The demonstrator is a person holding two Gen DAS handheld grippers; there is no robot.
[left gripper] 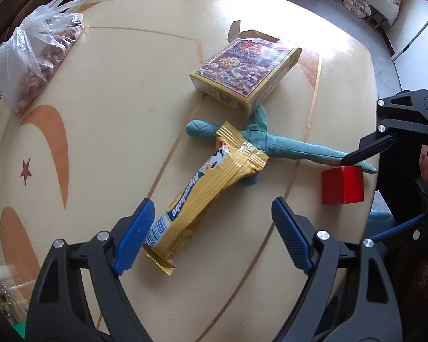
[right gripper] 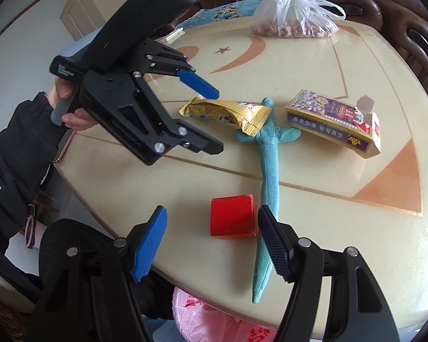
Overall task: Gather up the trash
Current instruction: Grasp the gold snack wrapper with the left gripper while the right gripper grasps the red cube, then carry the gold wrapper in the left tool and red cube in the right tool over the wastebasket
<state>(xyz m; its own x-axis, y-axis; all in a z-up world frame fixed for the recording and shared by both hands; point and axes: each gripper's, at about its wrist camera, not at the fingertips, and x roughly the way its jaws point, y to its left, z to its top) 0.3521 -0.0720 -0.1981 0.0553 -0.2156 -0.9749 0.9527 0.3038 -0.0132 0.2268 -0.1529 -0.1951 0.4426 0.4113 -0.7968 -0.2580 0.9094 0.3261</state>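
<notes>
Left claw (left gripper: pixel 211 236) spread wide, gold wrapper (left gripper: pixel 202 191) lying between its tips

We see a gold wrapper (left gripper: pixel 211 188) with blue-white print, a teal plush toy (right gripper: pixel 271 171), a red block (right gripper: pixel 232 216). Cream table (left gripper: pixel 114 108) has orange crescents (one dark-red star); box (left gripper: pixel 245 69) is yellow, multicoloured top.

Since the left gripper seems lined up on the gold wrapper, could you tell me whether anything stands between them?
Nothing visible does. The left gripper is open with the near end of the gold wrapper already between its fingers. Only the wrapper's far end overlaps another thing: it lies on the teal plush sword.
</notes>
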